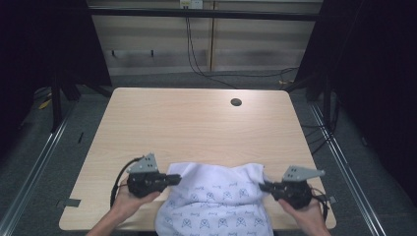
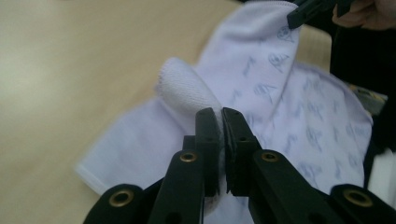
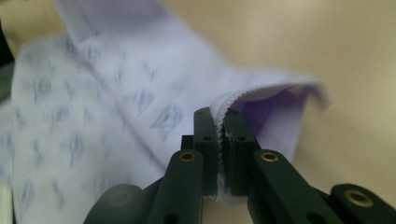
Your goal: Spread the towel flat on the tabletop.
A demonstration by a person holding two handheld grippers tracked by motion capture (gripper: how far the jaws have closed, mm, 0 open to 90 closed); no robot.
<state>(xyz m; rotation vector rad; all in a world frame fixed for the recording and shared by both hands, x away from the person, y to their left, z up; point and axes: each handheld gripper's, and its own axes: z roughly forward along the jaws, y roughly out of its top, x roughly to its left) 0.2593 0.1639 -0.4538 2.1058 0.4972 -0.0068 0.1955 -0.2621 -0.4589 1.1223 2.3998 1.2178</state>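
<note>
Left gripper (image 2: pixel 220 114) and right gripper (image 3: pixel 220 114) each pinch the printed towel's (image 1: pixel 216 196) edge.

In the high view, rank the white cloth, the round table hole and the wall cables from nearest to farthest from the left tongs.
1. White cloth: gripped by the left tongs at its left corner.
2. Round table hole: toward the far right of the table.
3. Wall cables: beyond the table's far edge.

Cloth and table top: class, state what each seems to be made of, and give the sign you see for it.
The cloth looks like soft white fabric, probably cotton: one side smooth with a blue print, the turned-over part in the left gripper view looped like terry, and the edge in the right gripper view zigzag-cut. The table top looks like pale wood-grain laminate with a matte finish, though solid wood cannot be ruled out.
</note>
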